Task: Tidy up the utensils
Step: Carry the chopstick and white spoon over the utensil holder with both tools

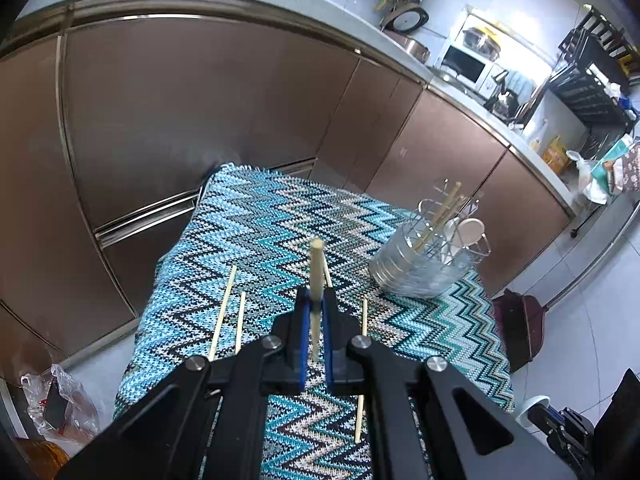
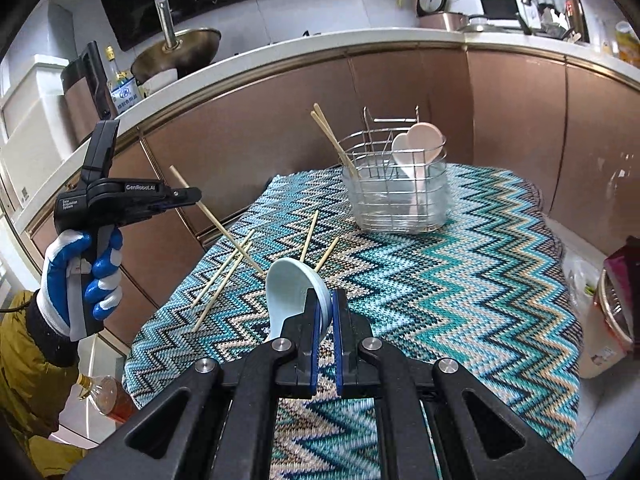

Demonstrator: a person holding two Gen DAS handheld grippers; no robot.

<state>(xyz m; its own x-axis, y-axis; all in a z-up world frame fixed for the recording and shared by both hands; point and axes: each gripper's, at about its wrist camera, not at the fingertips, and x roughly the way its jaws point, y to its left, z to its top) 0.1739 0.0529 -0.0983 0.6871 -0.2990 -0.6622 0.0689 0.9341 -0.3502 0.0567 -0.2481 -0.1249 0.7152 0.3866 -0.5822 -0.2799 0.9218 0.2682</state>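
My left gripper (image 1: 316, 300) is shut on a wooden chopstick (image 1: 316, 272) and holds it above the zigzag cloth (image 1: 260, 216); it shows from the side in the right wrist view (image 2: 196, 196), with the chopstick (image 2: 224, 228) slanting down. My right gripper (image 2: 326, 300) is shut on the rim of a pale blue spoon (image 2: 290, 284) held above the cloth (image 2: 460, 280). A wire utensil holder (image 2: 396, 196) at the far side holds two chopsticks and pale spoons; it is at the right in the left wrist view (image 1: 424, 260). Several loose chopsticks (image 2: 222, 276) lie on the cloth.
Brown cabinet fronts (image 2: 400, 92) stand right behind the table. A counter above carries a wok (image 2: 176, 52), bottles and appliances. A bag and a bowl (image 2: 616, 312) sit off the table's right edge. An oil bottle (image 2: 108, 396) is at lower left.
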